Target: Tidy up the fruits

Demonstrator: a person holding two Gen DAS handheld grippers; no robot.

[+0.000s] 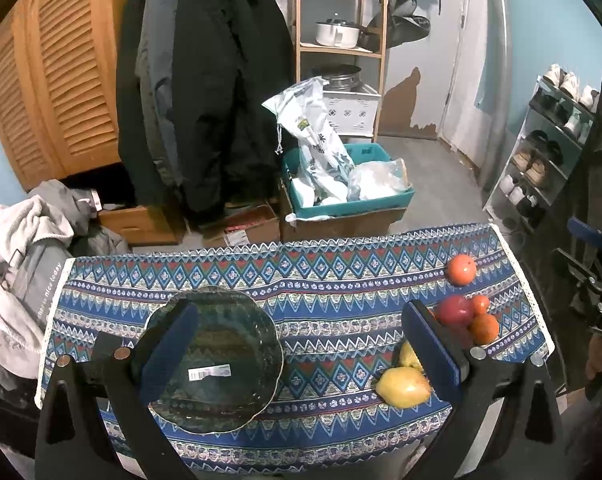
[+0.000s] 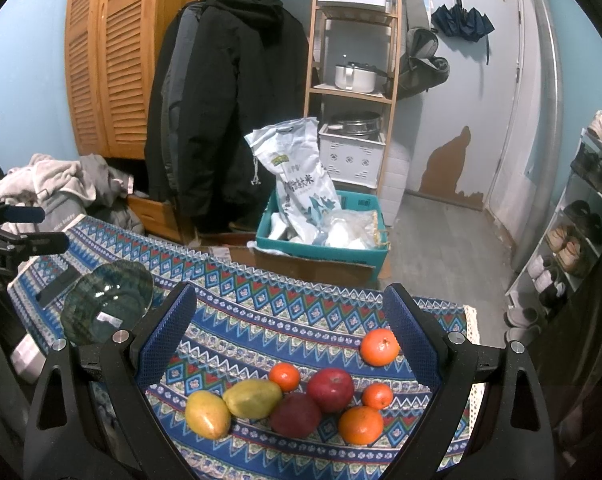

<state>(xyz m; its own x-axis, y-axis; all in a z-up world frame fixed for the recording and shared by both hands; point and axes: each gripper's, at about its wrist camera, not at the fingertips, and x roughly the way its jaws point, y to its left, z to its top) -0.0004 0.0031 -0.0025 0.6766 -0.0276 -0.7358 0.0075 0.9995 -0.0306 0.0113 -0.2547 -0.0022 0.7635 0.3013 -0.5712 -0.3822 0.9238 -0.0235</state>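
Note:
A dark green glass plate (image 1: 237, 364) sits empty on the patterned cloth at the table's left; it also shows in the right wrist view (image 2: 113, 300). Fruit lies in a cluster at the right: two yellow mangoes (image 2: 233, 404), two red apples (image 2: 329, 389), and several oranges (image 2: 361, 424), one orange (image 2: 379, 346) apart farther back. My left gripper (image 1: 301, 352) is open and empty above the table between plate and fruit; a yellow mango (image 1: 403, 387) lies by its right finger. My right gripper (image 2: 289, 344) is open and empty, hovering over the fruit cluster.
The table, covered by a blue patterned cloth (image 1: 321, 280), ends at its far edge near a cardboard box with a teal bin (image 1: 349, 196). Coats hang behind, a wooden shelf stands at the back, a shoe rack (image 1: 541, 160) at the right, and piled clothes (image 1: 17, 248) at the left.

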